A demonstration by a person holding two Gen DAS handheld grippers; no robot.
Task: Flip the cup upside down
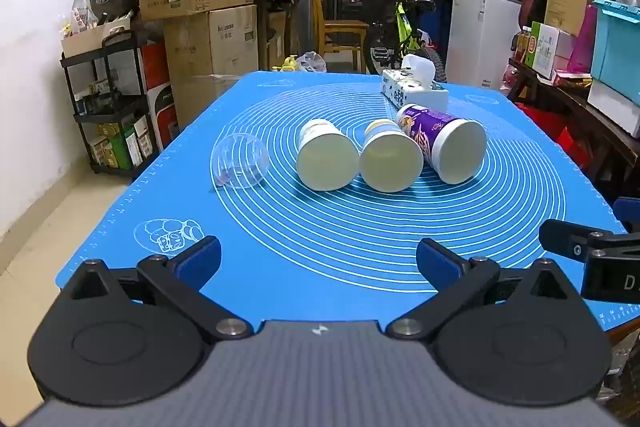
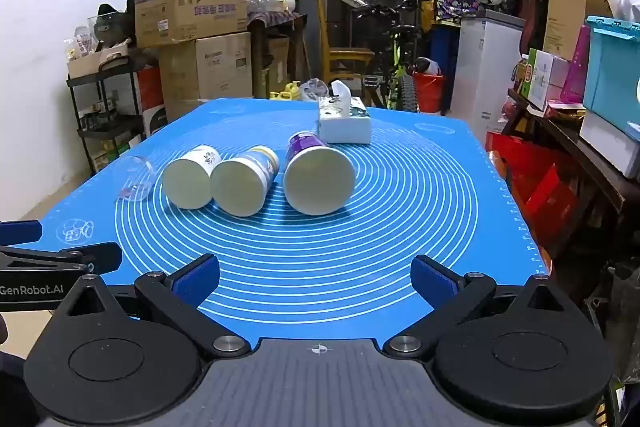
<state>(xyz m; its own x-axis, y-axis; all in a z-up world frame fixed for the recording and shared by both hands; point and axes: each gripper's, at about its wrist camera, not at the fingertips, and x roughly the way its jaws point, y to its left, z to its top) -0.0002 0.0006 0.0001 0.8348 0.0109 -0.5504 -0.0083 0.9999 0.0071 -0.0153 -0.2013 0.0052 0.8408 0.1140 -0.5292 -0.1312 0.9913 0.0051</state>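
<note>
Several cups lie on their sides on a blue mat point(image 1: 320, 259), mouths toward me. A clear plastic cup point(image 1: 240, 163) lies at the left, then two white paper cups point(image 1: 326, 157) point(image 1: 390, 159), then a purple printed cup point(image 1: 448, 145). In the right wrist view the clear cup point(image 2: 136, 179), the white cups point(image 2: 190, 179) point(image 2: 242, 185) and the purple cup point(image 2: 318, 179) show in the same order. My left gripper point(image 1: 318, 259) is open and empty near the mat's front edge. My right gripper point(image 2: 316, 277) is open and empty beside it, on the right.
A tissue box point(image 1: 414, 89) stands on the mat behind the cups, also in the right wrist view point(image 2: 344, 125). Stacked cardboard boxes point(image 1: 200, 7) and a black shelf point(image 1: 108, 107) stand at the left. A white cabinet point(image 1: 480, 35) and cluttered shelves point(image 1: 580, 75) stand at the right.
</note>
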